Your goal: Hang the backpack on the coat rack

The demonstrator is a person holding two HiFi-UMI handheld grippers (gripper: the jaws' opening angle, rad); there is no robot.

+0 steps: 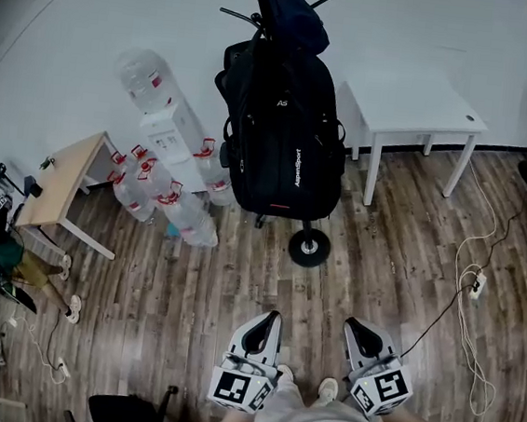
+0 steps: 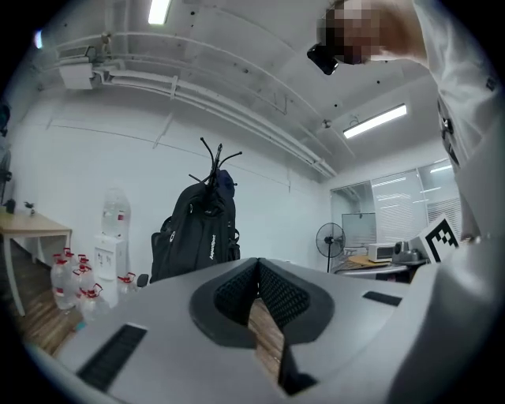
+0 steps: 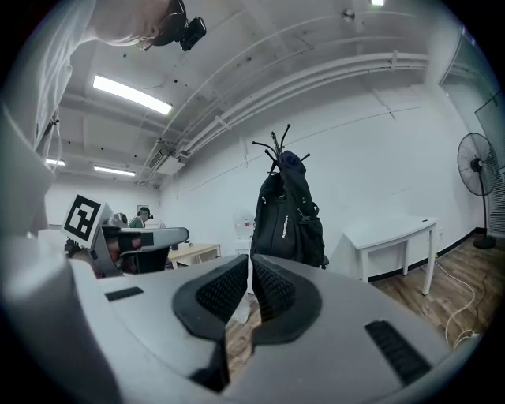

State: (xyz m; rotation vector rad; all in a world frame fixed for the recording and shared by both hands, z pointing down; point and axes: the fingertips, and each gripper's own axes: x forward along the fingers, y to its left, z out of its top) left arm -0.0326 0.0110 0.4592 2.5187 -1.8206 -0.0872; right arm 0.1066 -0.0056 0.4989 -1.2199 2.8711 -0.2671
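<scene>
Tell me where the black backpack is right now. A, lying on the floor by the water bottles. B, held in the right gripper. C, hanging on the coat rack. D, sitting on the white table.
C: the backpack hangs against the coat rack from its upper hooks, its bottom above the floor.
</scene>
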